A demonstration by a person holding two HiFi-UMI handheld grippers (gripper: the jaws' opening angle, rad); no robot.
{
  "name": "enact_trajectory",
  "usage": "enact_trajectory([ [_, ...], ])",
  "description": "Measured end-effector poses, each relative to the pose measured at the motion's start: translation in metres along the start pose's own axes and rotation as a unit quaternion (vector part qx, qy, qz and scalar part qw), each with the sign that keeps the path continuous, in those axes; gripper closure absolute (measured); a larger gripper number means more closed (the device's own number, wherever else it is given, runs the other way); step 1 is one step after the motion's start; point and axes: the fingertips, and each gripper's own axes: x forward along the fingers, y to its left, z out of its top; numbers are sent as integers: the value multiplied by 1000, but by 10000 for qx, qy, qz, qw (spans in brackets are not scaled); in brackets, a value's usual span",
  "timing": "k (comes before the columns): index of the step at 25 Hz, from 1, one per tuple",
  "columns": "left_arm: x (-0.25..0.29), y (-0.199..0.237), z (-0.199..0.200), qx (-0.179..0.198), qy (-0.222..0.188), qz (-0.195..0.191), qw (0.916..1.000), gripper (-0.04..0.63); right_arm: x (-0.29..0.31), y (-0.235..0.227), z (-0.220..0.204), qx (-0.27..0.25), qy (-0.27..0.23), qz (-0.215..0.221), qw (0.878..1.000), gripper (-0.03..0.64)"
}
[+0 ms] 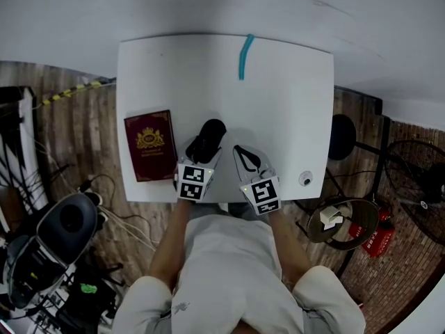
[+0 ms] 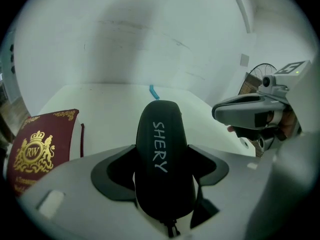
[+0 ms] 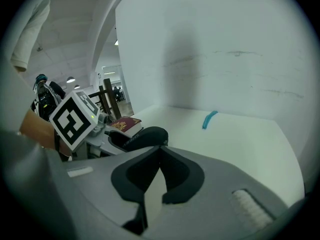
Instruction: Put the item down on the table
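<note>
- Nearest you: the right gripper (image 3: 160,149) hangs over the front edge of the white bench (image 1: 278,117). Its fingers are together at the tips, with nothing between them. It looks like a spare hand here, parked beside the load and out of its way.
- Just to its left, the left gripper (image 2: 161,156) points downward across the bench. Its fingers are clamped on the sides of the black, rounded hard-shell case with pale lettering (image 2: 159,124). They hold it near its back end, so most of its length sticks out ahead.
- That grip leaves the underside free. In my judgement this suits setting it flat and then letting go.
- The task's thing, the case, is over the near middle of the bench, still in your left fingers. No view shows whether its underside touches the surface yet.
- The case is the only container in reach. It is closed, so its contents can't be seen.
- Left of the case, and apart from it, a dark red book with a gold crest (image 1: 150,145) lies flat near the bench's left edge. Keep the case off it.
- A small pale round thing (image 1: 304,179) sits near the right front corner. It is too small to identify.
- Farthest out, a short teal strip (image 1: 245,56) lies at the back edge by the wall.
</note>
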Motion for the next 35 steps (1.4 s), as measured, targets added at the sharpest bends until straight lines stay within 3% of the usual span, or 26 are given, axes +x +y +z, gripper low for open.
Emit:
enact_trajectory([
  [9, 13, -2, -7, 63, 247, 85, 9996, 245, 1, 3, -12, 65, 86, 9, 9999, 614],
  [24, 19, -1, -7, 170, 211, 120, 9996, 227, -11, -6, -14, 115, 26, -217, 9997, 614],
  [31, 12, -6, 2, 309, 21, 184, 9993, 178, -21, -6, -14, 148, -45, -317, 9994, 614],
  [35, -1, -9, 21, 357, -363, 247, 9984, 184, -28, -8, -10, 137, -147, -413, 9989, 614],
])
